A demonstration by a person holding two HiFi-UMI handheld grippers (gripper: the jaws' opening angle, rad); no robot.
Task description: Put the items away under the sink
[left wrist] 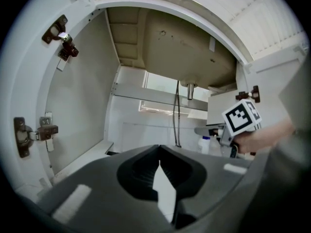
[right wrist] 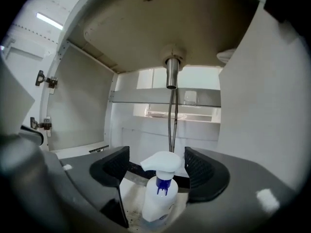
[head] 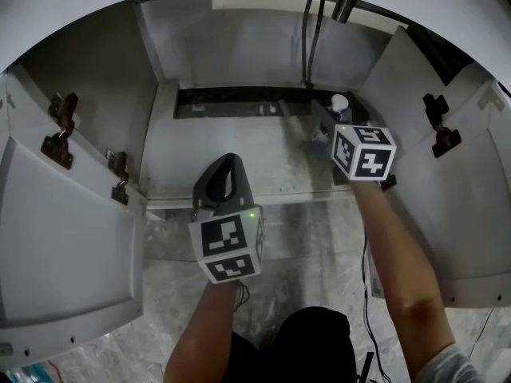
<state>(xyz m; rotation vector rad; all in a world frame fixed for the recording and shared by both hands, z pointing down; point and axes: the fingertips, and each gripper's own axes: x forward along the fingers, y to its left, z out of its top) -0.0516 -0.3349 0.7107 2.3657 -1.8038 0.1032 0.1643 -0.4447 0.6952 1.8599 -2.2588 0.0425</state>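
Observation:
A white spray bottle (right wrist: 160,198) with a blue collar stands upright on the floor of the under-sink cabinet (head: 239,146), at the right side; its white head (head: 338,102) shows in the head view. My right gripper (right wrist: 156,163) reaches into the cabinet and is open, one jaw on each side of the bottle, neither pad pressing on it. The left gripper view shows that gripper (left wrist: 214,130) and the bottle (left wrist: 204,143) from the side. My left gripper (head: 229,162) hovers at the cabinet's front edge, shut and empty, its tips (left wrist: 159,152) meeting.
Both cabinet doors stand open, the left door (head: 64,246) and the right door (head: 471,206), each with hinges. Under the sink basin (right wrist: 160,28) hangs the drain pipe (right wrist: 171,74), with hoses (head: 310,38) running down at the back. A dark slot (head: 231,102) crosses the floor's rear.

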